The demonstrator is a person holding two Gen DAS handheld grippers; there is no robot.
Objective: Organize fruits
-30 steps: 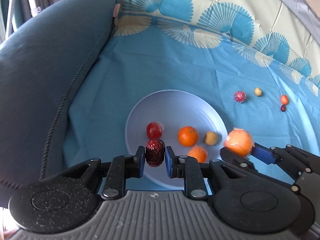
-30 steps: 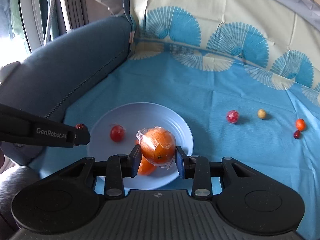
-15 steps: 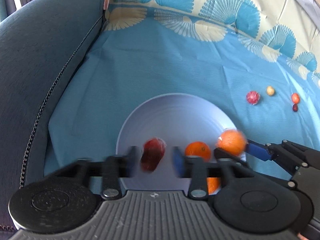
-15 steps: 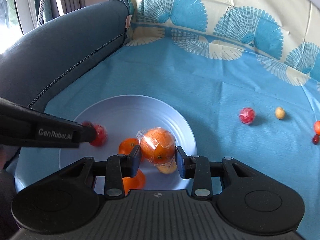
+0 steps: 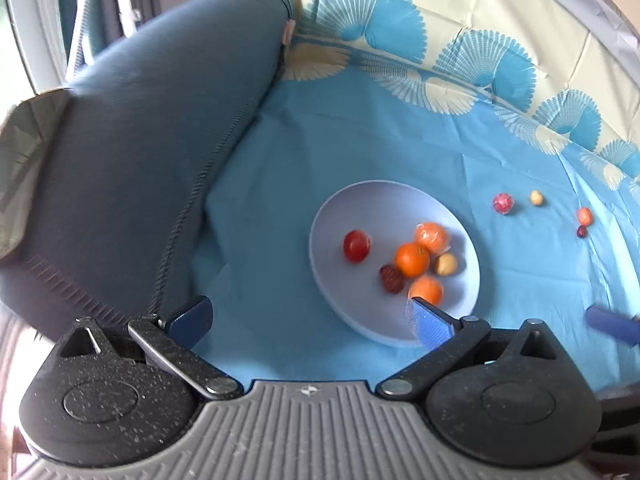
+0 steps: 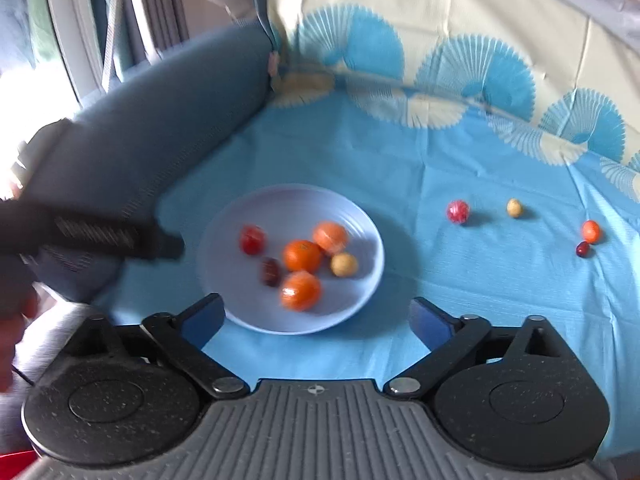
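six fruits sit in the pale blue plate: a red round one to the left, a dark wrinkled one, a bare orange in the middle, two oranges in shiny clear wrap behind and in front of it, and a small tan one touching the group on the right. i judge the sorting a bit past halfway, since four small fruits lie out on the blue cloth, well apart from the plate: a pink-red wrapped ball, a yellowish one, and farther right a little orange one touching a dark red one.

the plate is smooth and shallow with faint rings. the cloth is thin, creased, printed with fan shapes at its far edge, and spread over a seat beside a grey-blue padded arm with corded piping.

my left claw is spread wide and empty near the plate's front rim; my right claw is released too, holding nothing.
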